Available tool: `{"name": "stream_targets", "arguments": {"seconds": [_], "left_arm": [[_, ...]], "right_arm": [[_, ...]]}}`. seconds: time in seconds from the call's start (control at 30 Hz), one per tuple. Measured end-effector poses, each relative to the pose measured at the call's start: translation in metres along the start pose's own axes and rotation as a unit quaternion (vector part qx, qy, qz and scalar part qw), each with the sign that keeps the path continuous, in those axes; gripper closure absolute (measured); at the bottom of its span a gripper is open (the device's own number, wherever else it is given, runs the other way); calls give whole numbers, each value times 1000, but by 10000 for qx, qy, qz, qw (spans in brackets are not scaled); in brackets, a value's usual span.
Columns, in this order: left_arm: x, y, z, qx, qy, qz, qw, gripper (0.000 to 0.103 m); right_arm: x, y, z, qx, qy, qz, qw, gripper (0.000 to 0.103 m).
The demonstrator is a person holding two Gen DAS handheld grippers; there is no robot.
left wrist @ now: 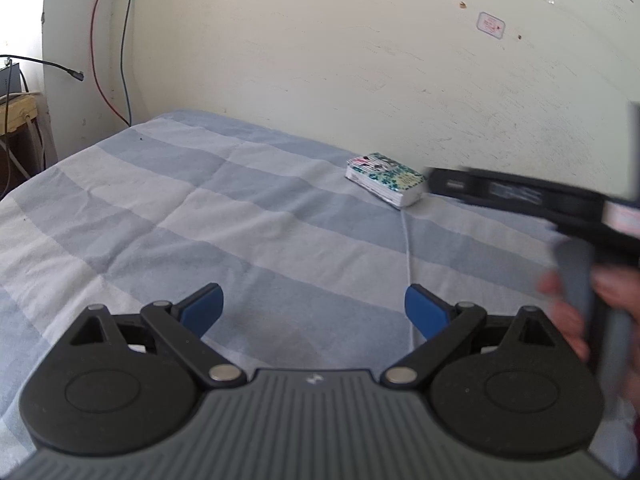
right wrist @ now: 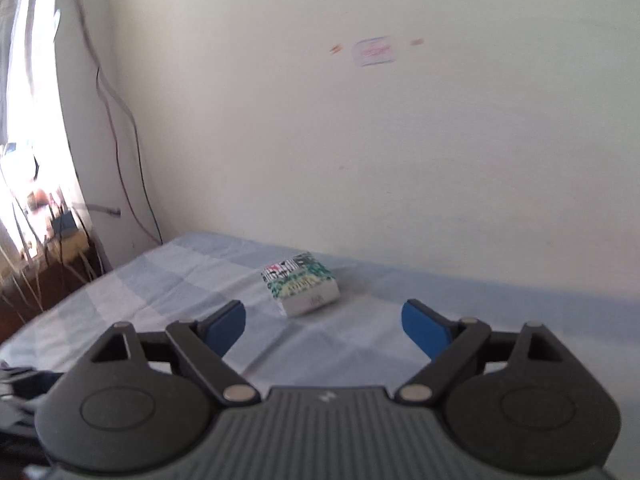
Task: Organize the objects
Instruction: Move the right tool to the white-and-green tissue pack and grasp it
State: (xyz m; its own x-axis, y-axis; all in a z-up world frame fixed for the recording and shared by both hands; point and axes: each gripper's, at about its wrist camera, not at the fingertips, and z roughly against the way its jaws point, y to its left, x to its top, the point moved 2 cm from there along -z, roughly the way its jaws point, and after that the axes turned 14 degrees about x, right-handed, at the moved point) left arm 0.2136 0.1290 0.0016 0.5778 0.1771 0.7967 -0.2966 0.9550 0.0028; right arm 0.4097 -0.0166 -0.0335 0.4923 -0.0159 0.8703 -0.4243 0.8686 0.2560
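A small box with a green, white and black patterned top [left wrist: 385, 177] lies on the blue-and-white checked bedsheet [left wrist: 208, 208] close to the wall. My left gripper [left wrist: 314, 310] hovers over the sheet, open and empty, well short of the box. The right gripper's body shows blurred at the right of the left wrist view, held by a hand [left wrist: 568, 312]. In the right wrist view the box [right wrist: 301, 287] lies a short way ahead of my right gripper [right wrist: 323, 330], whose blue pads stand wide apart with nothing between them.
A cream wall [left wrist: 360, 60] rises right behind the bed. Red and dark cables [left wrist: 112, 80] hang in the left corner above a wooden stand with a yellow item [left wrist: 18, 114]. Past the bed's left edge there is a bright window area [right wrist: 32, 160].
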Motion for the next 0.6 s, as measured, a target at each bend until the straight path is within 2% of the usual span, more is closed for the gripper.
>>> {"name": "stream_targets", "arguments": {"seconds": [0.1,0.23,0.27,0.3,0.43,0.6], "left_arm": [[0,2,-1,21,31,49,10000,4],[1,2,-3,24,65,29,10000,4],[1,2,-4,18,75,20,10000,4],[1,2,-4,9,82,13,10000,4],[0,2,-3,-38,81,-4,10000,4],[-1,2,0,-146,17,-34,9999,4]], "right_arm": [[11,1,-43,233,347,81,9991,8],[15,-4,-89,-33,713,107,9974,8],[15,-7,-98,-1,936,29,9956,20],[13,-8,-102,17,1083,-42,9941,41],[4,-3,-82,157,1029,14,9946,43],[-20,2,-27,125,1045,16,9945,43]]}}
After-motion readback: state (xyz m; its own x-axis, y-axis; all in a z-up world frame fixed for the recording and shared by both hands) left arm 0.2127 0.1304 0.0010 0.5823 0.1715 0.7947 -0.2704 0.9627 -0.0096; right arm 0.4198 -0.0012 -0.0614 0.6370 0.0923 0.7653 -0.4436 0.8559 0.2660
